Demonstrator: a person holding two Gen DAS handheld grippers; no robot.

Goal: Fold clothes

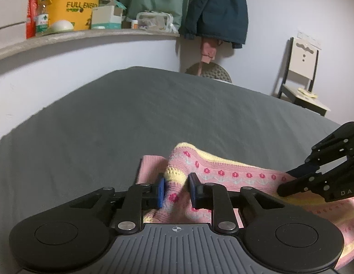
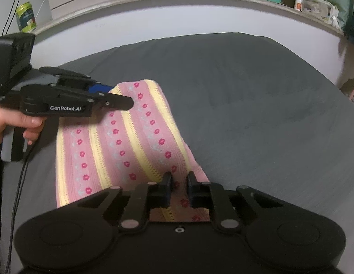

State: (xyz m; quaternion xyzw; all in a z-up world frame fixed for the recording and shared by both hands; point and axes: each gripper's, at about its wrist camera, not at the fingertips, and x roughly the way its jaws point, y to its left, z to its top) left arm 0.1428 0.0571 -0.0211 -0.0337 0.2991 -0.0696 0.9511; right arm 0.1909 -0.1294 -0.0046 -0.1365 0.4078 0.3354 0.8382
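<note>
A pink knitted garment (image 2: 122, 141) with yellow stripes and rows of magenta flowers lies on the grey bed sheet (image 2: 256, 105), near the person's side of the bed. In the right wrist view its long axis runs from the near edge, at the right gripper (image 2: 179, 182), away and slightly to the left toward the left gripper (image 2: 122, 98); the stripes follow the same line. In the left wrist view the same piece stretches sideways from the left gripper (image 1: 175, 189) to the right gripper (image 1: 288, 182) at the picture's right edge. The left gripper's blue-padded fingers (image 1: 162, 189) are drawn in on a raised fold of the knit at one end, pinching it. The right gripper's fingers (image 2: 167, 183) are close together with the knit between them at the opposite end, gripping the cloth. A hand (image 2: 19, 123) holds the left gripper's handle. The garment's far side edge slopes down to the sheet. Beyond it, much bare grey sheet reaches to the white wall (image 2: 154, 20) and the cluttered shelf (image 1: 85, 35).
</note>
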